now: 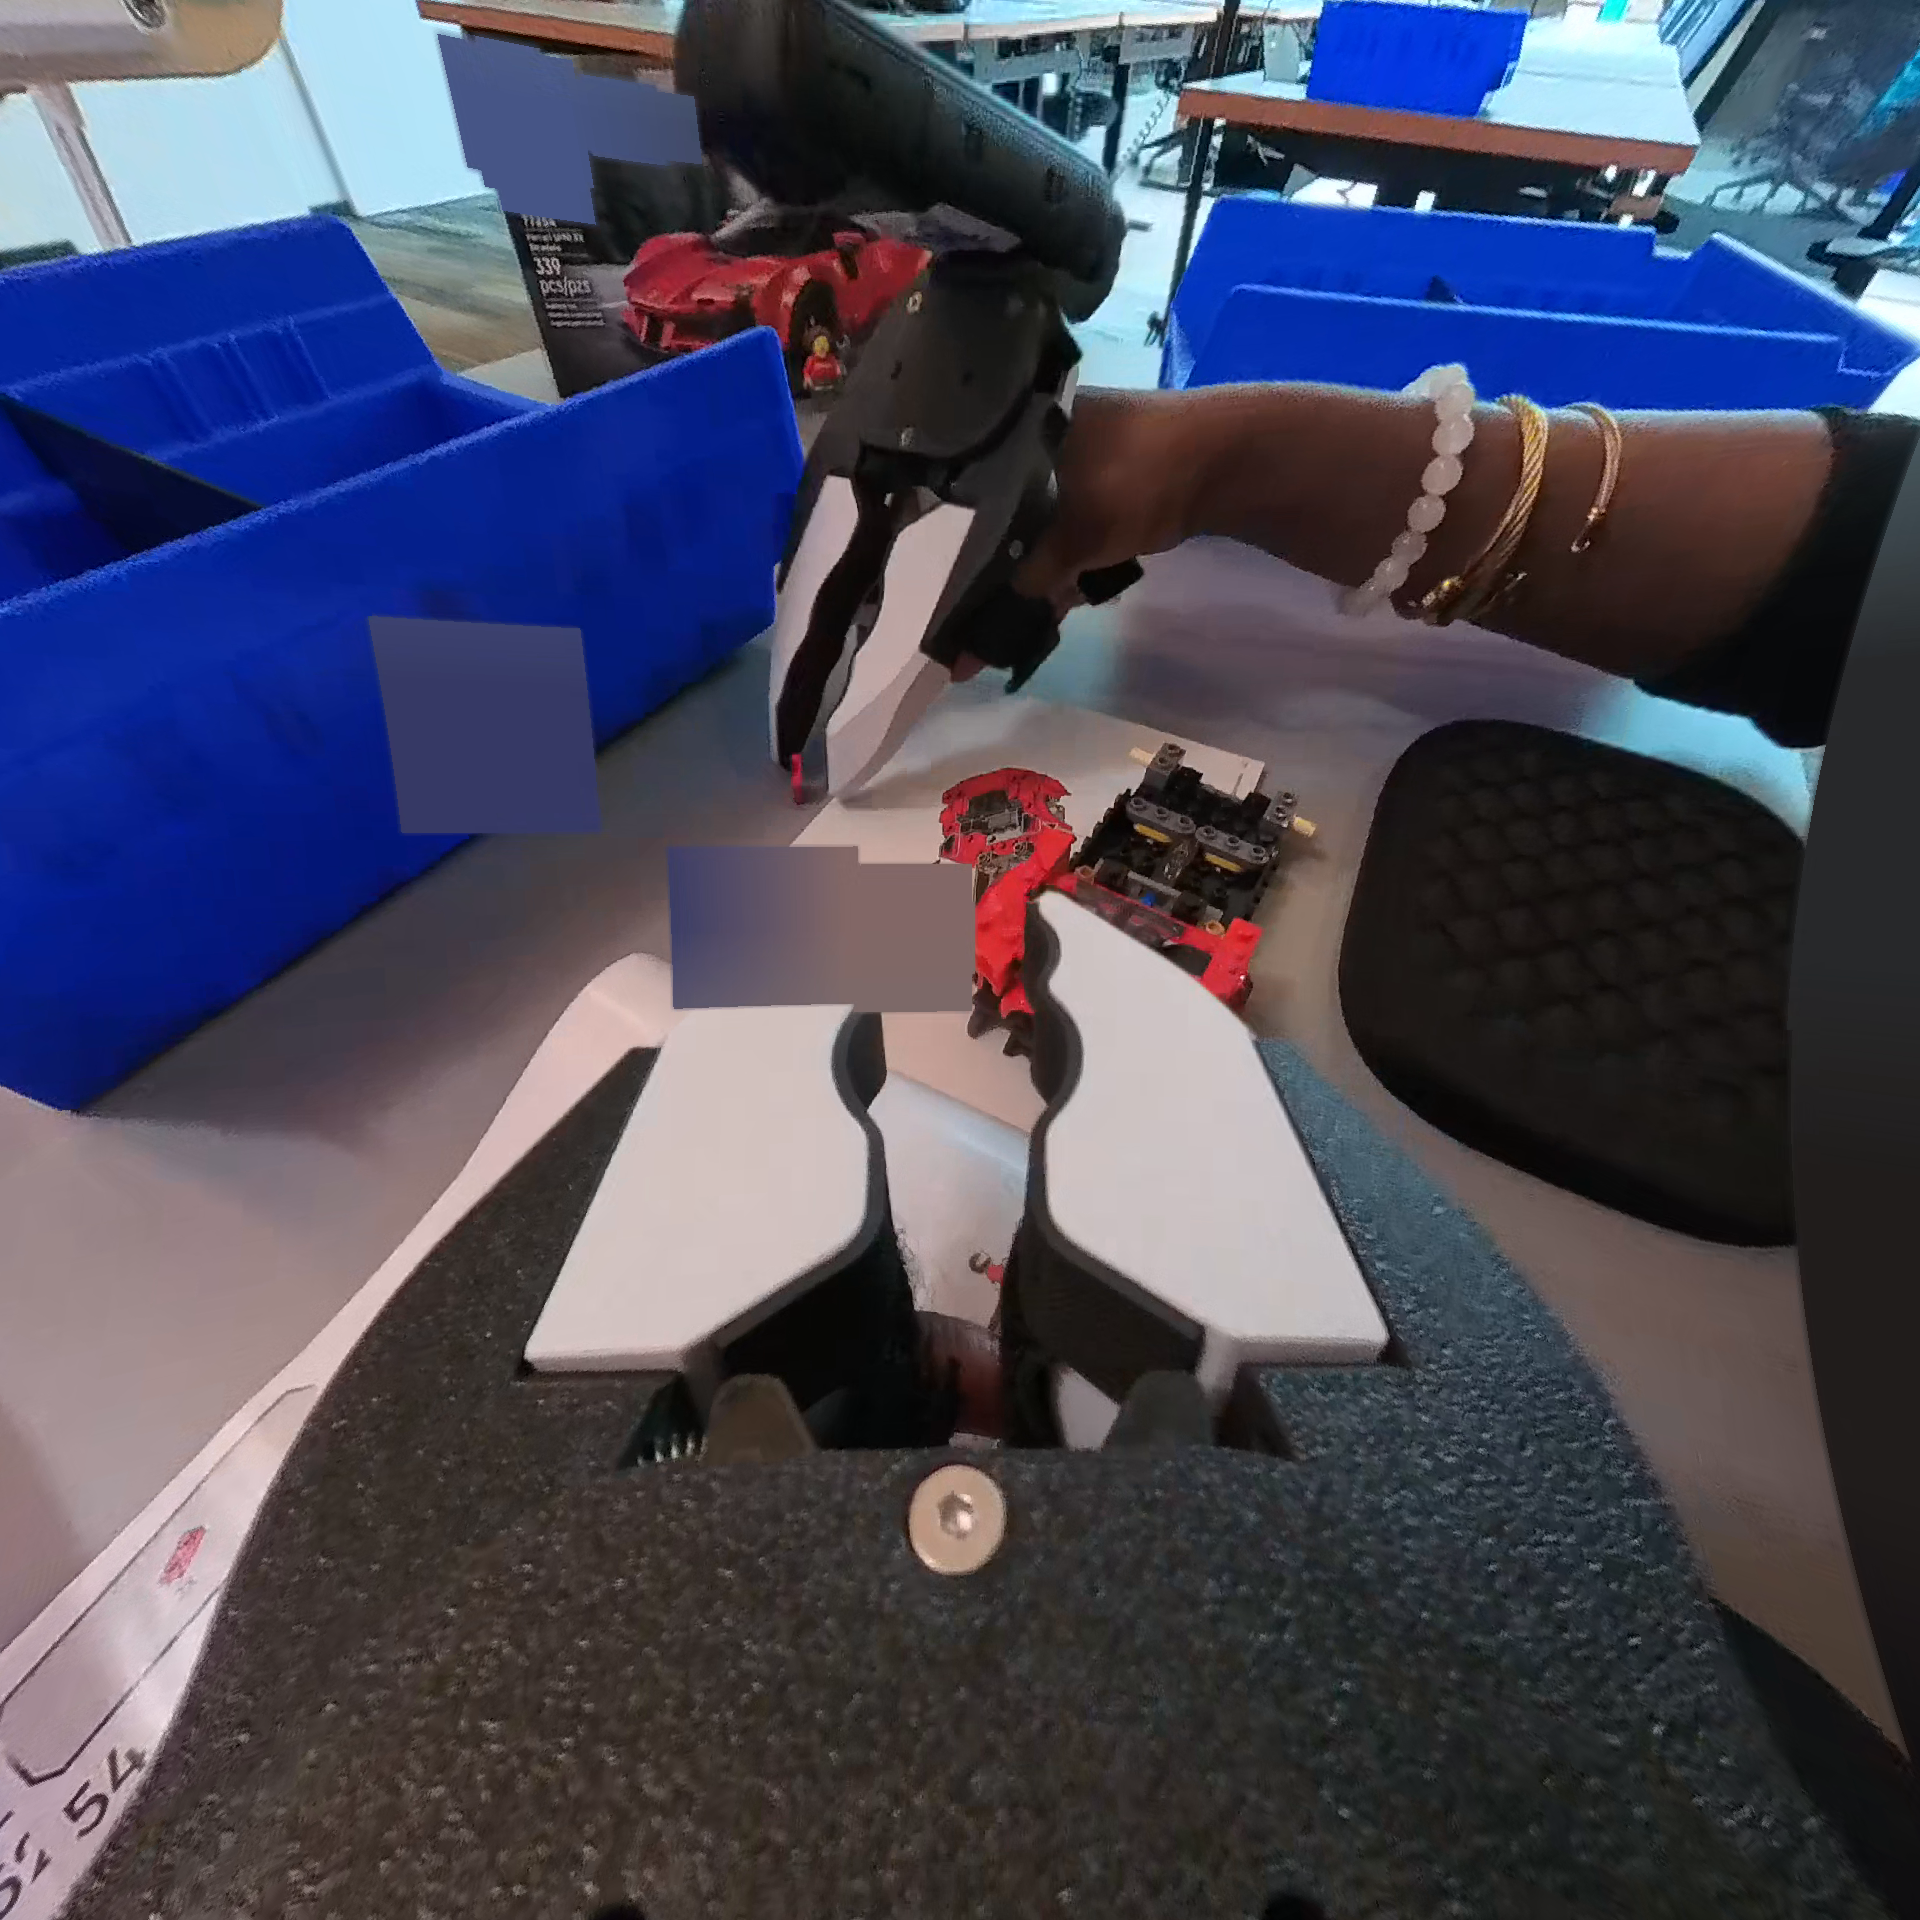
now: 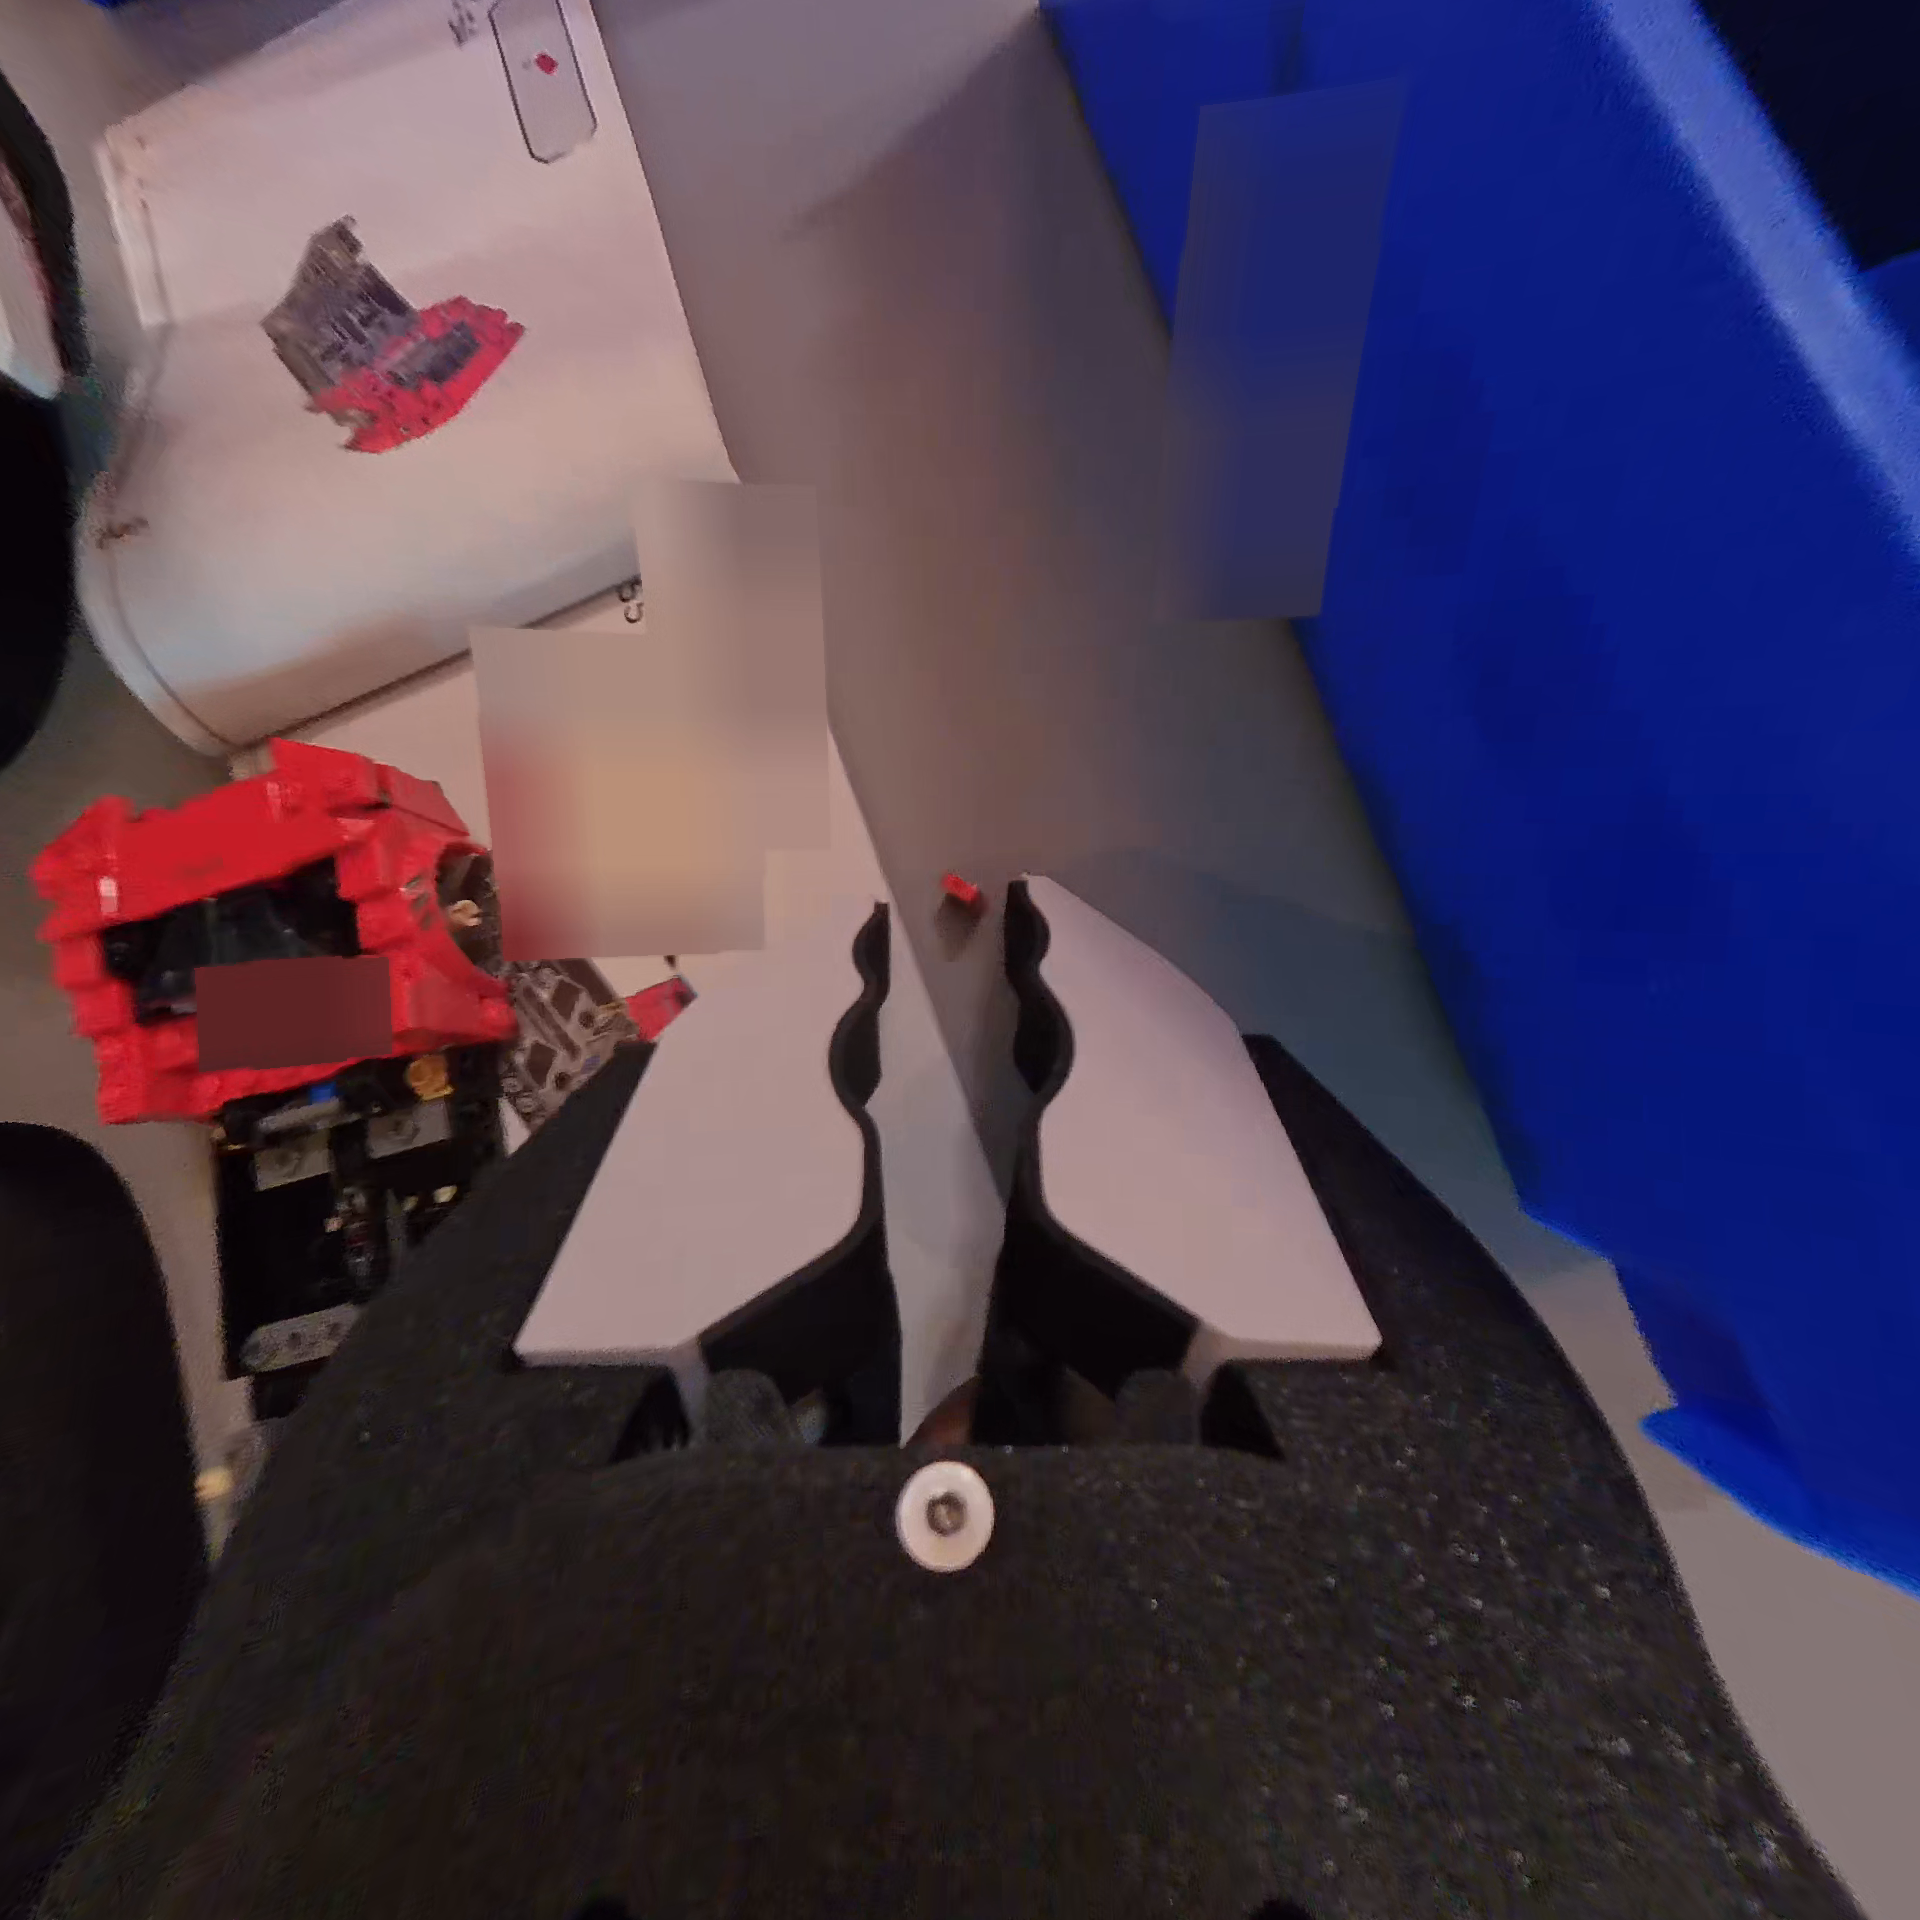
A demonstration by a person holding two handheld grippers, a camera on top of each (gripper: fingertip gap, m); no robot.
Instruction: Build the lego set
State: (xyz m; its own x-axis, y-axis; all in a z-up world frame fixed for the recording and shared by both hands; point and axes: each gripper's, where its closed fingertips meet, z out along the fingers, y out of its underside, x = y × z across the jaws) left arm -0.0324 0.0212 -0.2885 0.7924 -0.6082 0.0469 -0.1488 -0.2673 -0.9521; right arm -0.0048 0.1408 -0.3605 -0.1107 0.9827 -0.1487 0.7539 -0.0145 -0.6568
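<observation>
Just one red piece (image 2: 961, 890) between right gripper (image 2: 948, 902) jaws.

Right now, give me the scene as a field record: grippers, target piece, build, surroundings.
right gripper: open, tips down at the table, straddling the small red piece; not yet closed on it
left gripper: open, empty, hovering near the car build
car build: partly built, red body over black chassis, lying on the instruction sheet
blue bin: just beyond the red piece
set box: upright behind the bin
</observation>
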